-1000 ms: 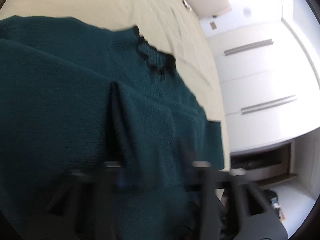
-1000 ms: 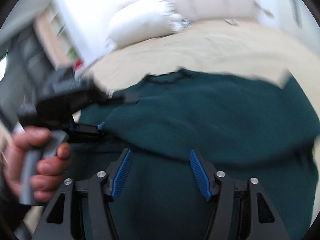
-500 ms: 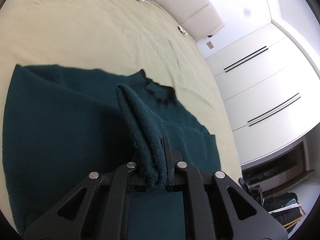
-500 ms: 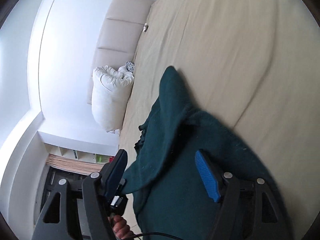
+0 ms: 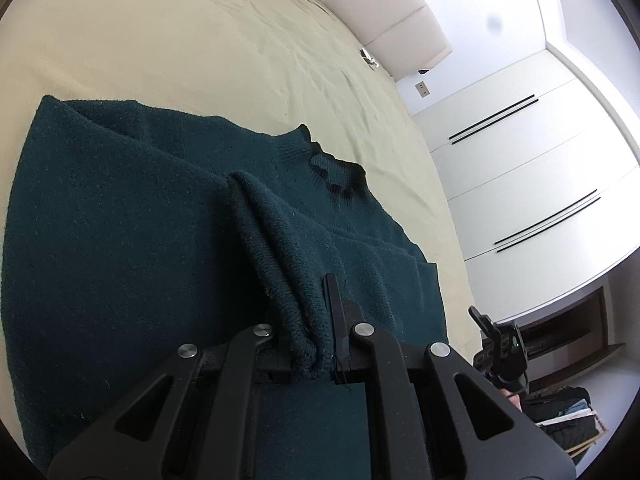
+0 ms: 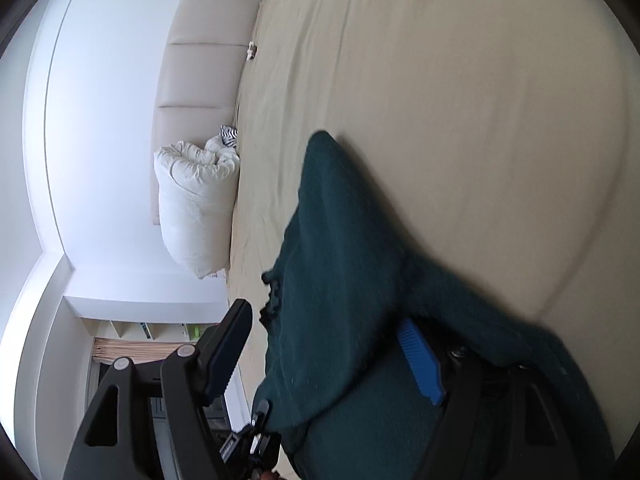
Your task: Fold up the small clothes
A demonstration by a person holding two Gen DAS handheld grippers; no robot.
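Left wrist view: a dark teal knit sweater [image 5: 120, 240] is lying spread on the beige bed [image 5: 200, 40], filling the left and centre of the view. Its scalloped neckline [image 5: 340, 176] is pointing toward the far right edge of the bed. The left tool [image 5: 316, 344] is pinching a raised fold of the knit [image 5: 276, 240] between its closed jaws; the fold is standing up as a ridge above the flat fabric. A padded headboard [image 5: 384, 12] is running along the far end of the bed, and white wardrobe doors [image 5: 540, 180] are filling the right side.

Right wrist view: a white pillow [image 6: 196, 204] is leaning against the headboard [image 6: 200, 60] at left. The right tool [image 6: 328, 356] is holding its jaws wide apart, gripping nothing, though the sweater [image 6: 340, 280] is draping between them and over the right finger, whose blue ribbed pad [image 6: 420, 364] is partly showing. The bed [image 6: 480, 100] is taking up the right half.
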